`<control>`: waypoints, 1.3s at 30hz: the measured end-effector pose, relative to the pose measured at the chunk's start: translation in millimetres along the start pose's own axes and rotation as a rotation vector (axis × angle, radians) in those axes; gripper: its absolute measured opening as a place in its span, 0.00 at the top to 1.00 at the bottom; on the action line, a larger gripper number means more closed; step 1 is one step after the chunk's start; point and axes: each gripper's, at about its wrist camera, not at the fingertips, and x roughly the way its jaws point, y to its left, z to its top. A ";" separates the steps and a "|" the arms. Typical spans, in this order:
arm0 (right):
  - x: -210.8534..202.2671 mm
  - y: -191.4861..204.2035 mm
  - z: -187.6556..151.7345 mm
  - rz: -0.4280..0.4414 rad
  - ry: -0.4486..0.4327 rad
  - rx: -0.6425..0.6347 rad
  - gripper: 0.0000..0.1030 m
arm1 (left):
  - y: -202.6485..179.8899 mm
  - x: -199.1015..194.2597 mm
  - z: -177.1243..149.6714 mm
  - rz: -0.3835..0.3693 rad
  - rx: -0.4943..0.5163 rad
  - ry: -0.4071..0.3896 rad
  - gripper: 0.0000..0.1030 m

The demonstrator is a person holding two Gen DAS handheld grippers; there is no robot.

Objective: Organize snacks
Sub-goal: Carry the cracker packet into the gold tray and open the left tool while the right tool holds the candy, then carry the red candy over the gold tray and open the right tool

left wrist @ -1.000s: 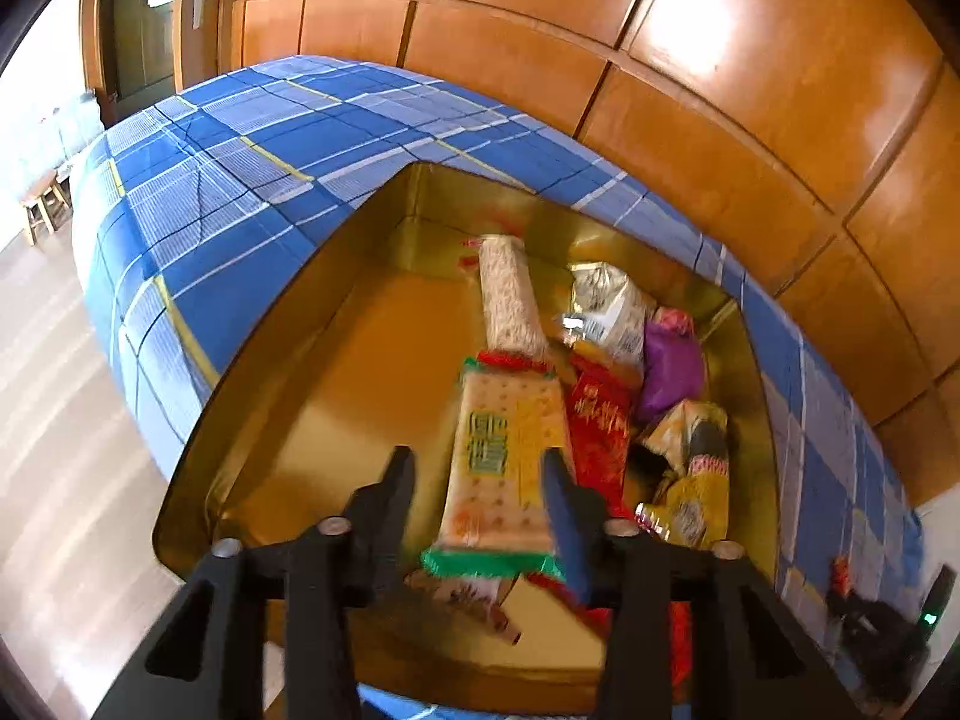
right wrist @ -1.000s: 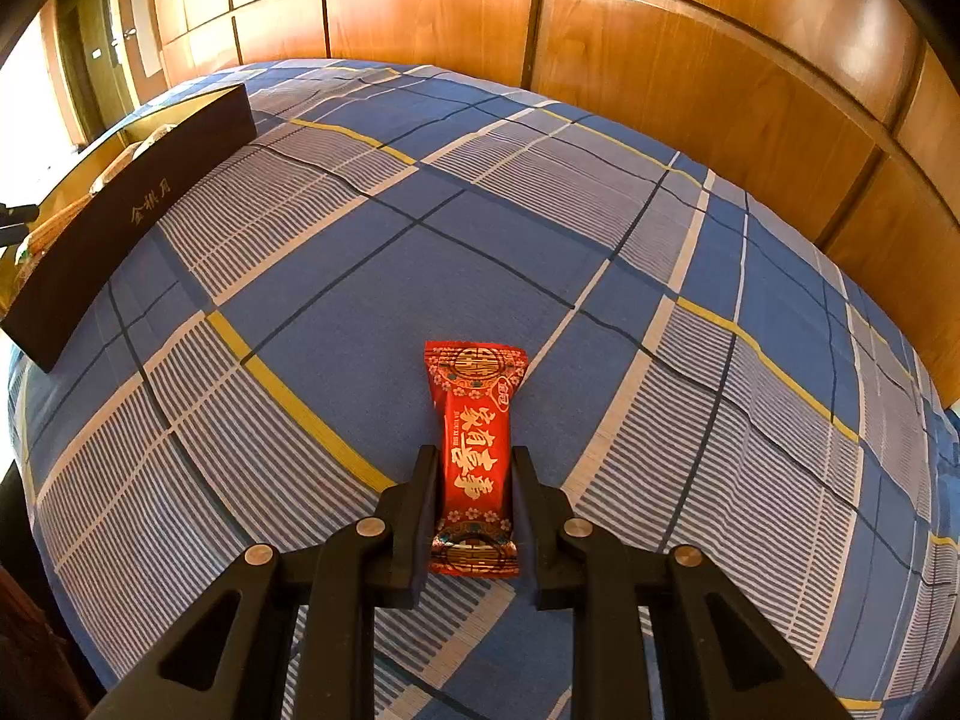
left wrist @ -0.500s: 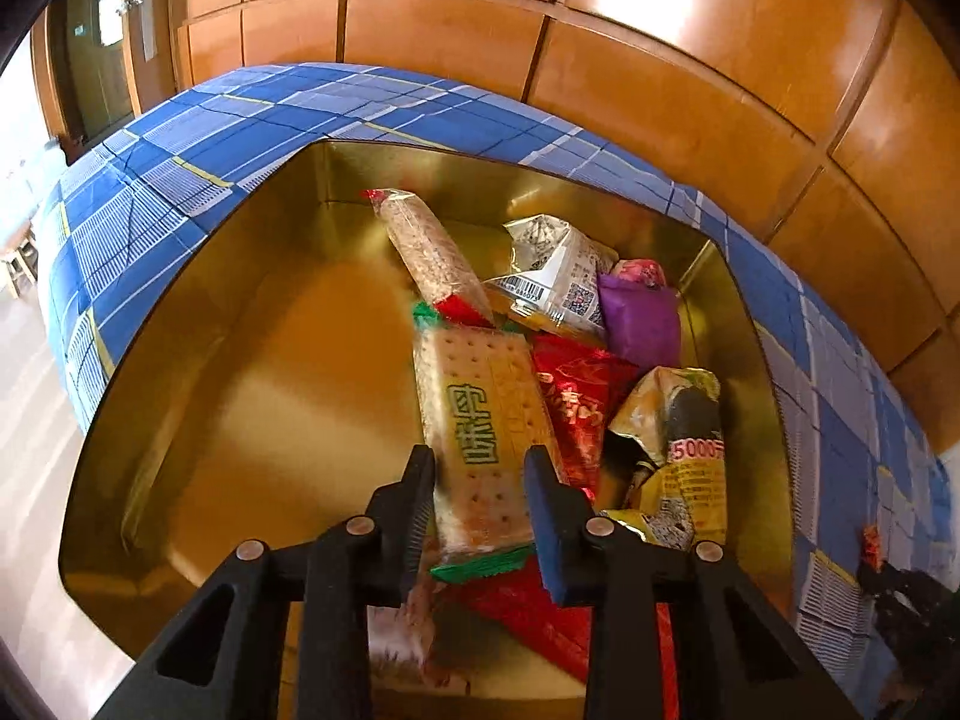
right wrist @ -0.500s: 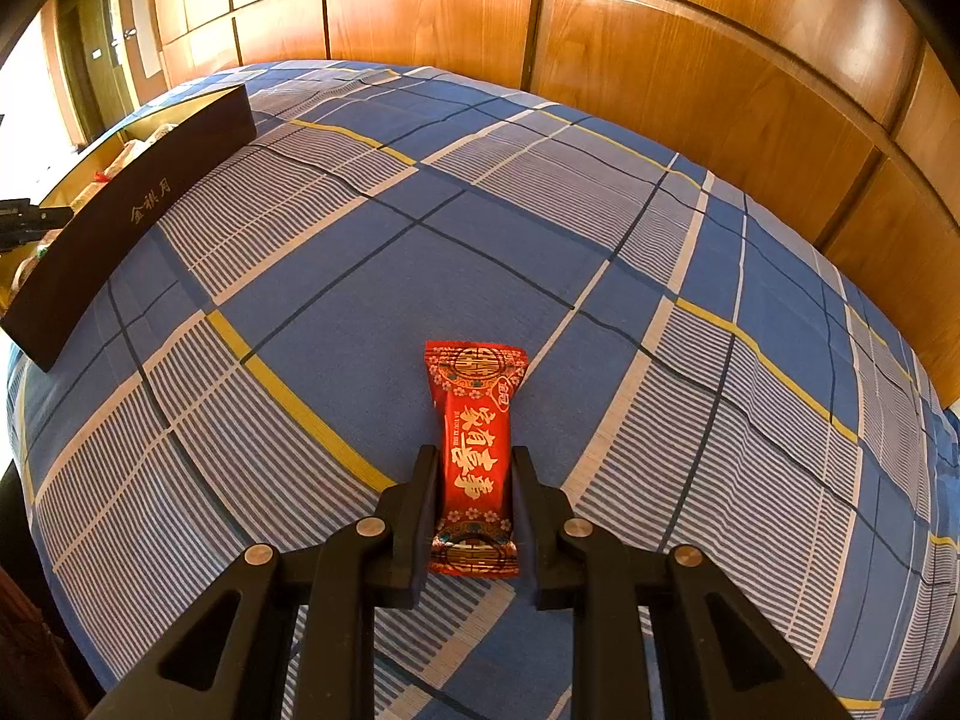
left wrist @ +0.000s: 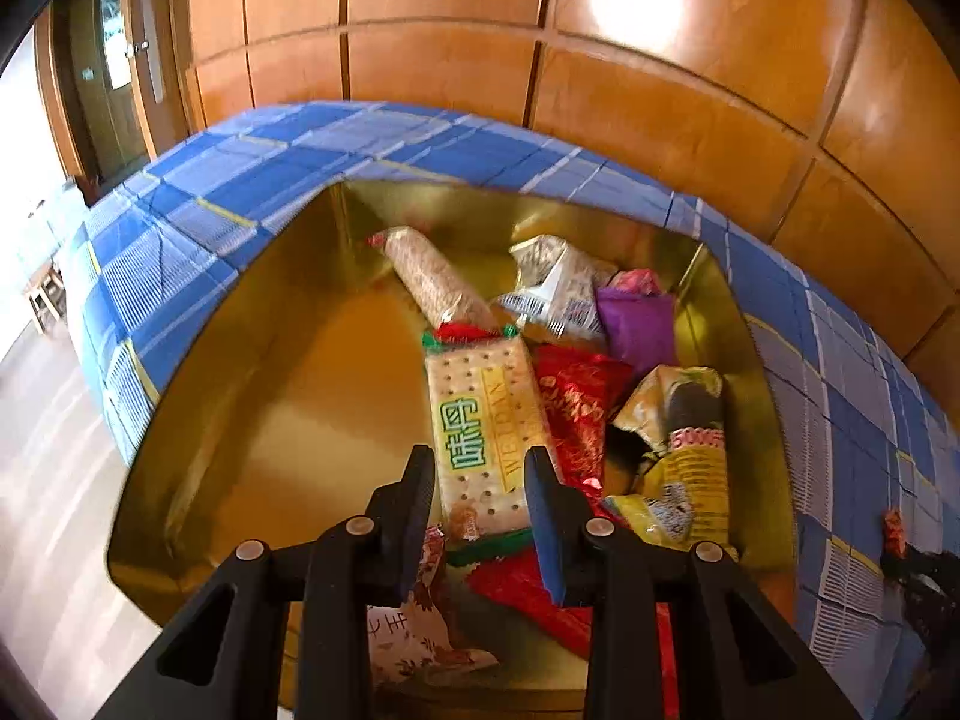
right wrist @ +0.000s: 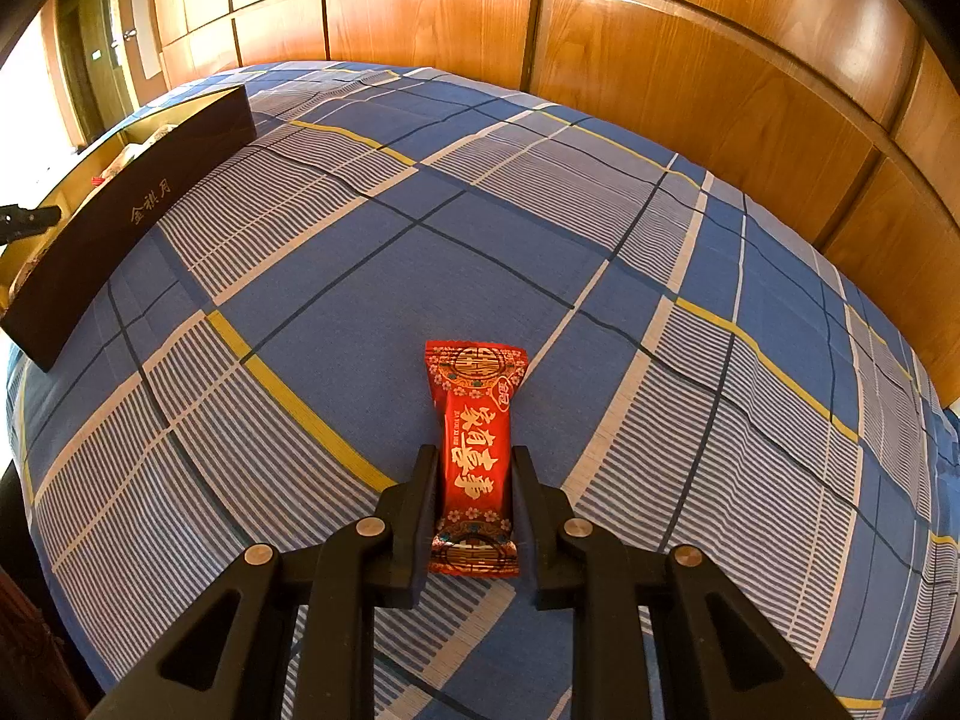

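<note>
In the left wrist view my left gripper (left wrist: 480,468) hangs over a gold box (left wrist: 252,396) of snacks. Its jaws stand apart on either side of a cracker packet with green ends (left wrist: 486,426), which lies in the box; I see no firm pinch. Around it lie a long nut bar (left wrist: 432,282), a purple packet (left wrist: 636,324), a silver packet (left wrist: 558,288), red packets (left wrist: 576,402) and a yellow packet (left wrist: 684,480). In the right wrist view my right gripper (right wrist: 474,468) is shut on a red candy packet (right wrist: 477,444) that rests on the blue plaid cloth (right wrist: 540,228).
The box shows in the right wrist view as a dark side wall (right wrist: 132,210) at the far left of the table. Wooden wall panels (right wrist: 660,48) run behind the table. The floor (left wrist: 48,480) drops off left of the box.
My left gripper has moved in over the box and turned right; its jaws narrowed around the cracker packet, then widened slightly. The right gripper and red packet have not moved.
</note>
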 end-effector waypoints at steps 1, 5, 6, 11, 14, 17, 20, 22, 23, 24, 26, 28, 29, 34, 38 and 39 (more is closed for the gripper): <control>-0.1 0.2 0.0 -0.001 0.000 0.001 0.78 | -1.2 -4.8 0.6 -0.003 0.004 -0.012 0.70; -0.5 1.4 0.4 -0.006 0.000 0.004 0.78 | -4.3 -20.1 3.5 -0.018 0.011 -0.045 0.69; -0.5 1.5 0.7 -0.008 -0.001 0.004 0.78 | -5.1 -23.1 3.7 -0.020 0.012 -0.051 0.69; -0.8 3.0 0.9 -0.017 0.000 0.010 0.78 | -8.8 -35.6 2.1 -0.042 0.020 -0.065 0.69; -1.2 4.0 0.6 -0.023 0.000 0.013 0.78 | -9.4 -38.3 -0.1 -0.049 0.022 -0.064 0.69; -1.2 4.0 0.5 -0.023 0.000 0.019 0.78 | -8.5 -40.2 -3.5 -0.056 0.019 -0.061 0.69; -1.1 4.6 0.5 -0.026 0.001 0.023 0.78 | -7.0 -40.0 -7.0 -0.057 0.017 -0.055 0.69; -1.1 4.9 0.0 -0.030 -0.002 0.033 0.78 | -4.9 -40.1 -9.0 -0.058 0.013 -0.051 0.69; -1.1 5.3 -0.2 -0.033 -0.003 0.036 0.78 | -3.6 -40.0 -10.2 -0.056 0.009 -0.049 0.69; -1.0 5.3 -0.4 -0.036 -0.003 0.039 0.78 | -2.3 -39.9 -10.8 -0.055 0.008 -0.049 0.69; -0.4 5.5 -0.8 -0.040 -0.002 0.051 0.78 | 0.2 -39.9 -12.4 -0.051 0.004 -0.050 0.69; 0.3 5.7 -2.1 -0.047 -0.002 0.062 0.78 | 3.5 -39.7 -13.6 -0.044 -0.003 -0.053 0.69; 0.3 6.1 -2.9 -0.051 -0.002 0.066 0.78 | 6.2 -39.6 -14.3 -0.039 -0.011 -0.054 0.69; 1.2 11.3 -5.3 -0.094 0.007 0.085 0.79 | 23.6 -40.2 -14.3 -0.014 -0.052 -0.062 0.69; 0.6 17.5 3.7 -0.125 0.050 0.118 0.79 | 49.4 -43.9 -10.6 0.027 -0.105 -0.080 0.69; -2.3 21.4 7.9 -0.094 0.043 0.129 0.79 | 54.0 -44.3 -10.4 0.035 -0.113 -0.082 0.69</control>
